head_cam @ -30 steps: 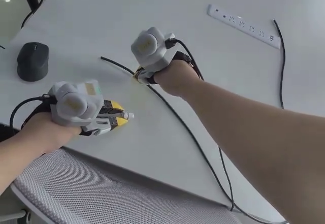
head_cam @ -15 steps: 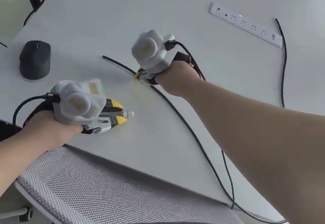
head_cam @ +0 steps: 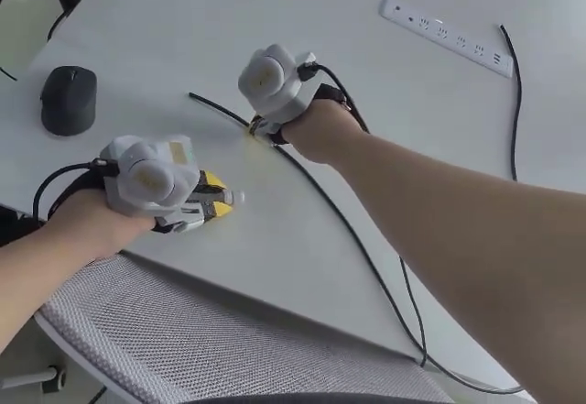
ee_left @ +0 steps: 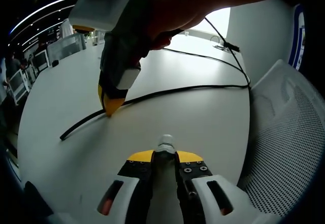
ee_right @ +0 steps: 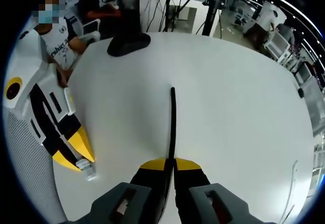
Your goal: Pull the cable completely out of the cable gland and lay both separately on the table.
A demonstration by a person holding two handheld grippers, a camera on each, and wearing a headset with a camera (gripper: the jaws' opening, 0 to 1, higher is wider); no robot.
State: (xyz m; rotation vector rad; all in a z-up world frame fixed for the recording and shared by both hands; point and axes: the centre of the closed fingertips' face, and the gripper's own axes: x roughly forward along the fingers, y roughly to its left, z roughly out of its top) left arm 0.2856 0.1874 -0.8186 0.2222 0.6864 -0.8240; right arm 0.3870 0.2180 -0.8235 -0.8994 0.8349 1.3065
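Workbench scene, left to right. Computer mouse (head_cam: 69,100), dark, sits on the white table (head_cam: 183,19) near its far left side, well apart from both grippers. Left gripper (head_cam: 224,201) is held low over the near edge of the table, above a grey mesh chair (head_cam: 183,331). Its yellow-tipped jaws are closed on a small pale part that appears to be the cable gland (ee_left: 165,144), though it is too small to make out in detail. The gland is clear of the cable, and whether it touches the tabletop cannot be told. Right gripper (head_cam: 259,132) points down at the table just beyond the left one, with its jaws pressed together on the black cable (head_cam: 348,230) a little way back from the free end. In the right gripper view that short free length runs straight ahead from the jaw tips and lies flat on the table. Behind the right gripper the cable trails across the tabletop to the near right edge and drops over it. Power strip (head_cam: 449,38), white, lies at the far right of the table, with its own black cord (head_cam: 517,102) beside it.
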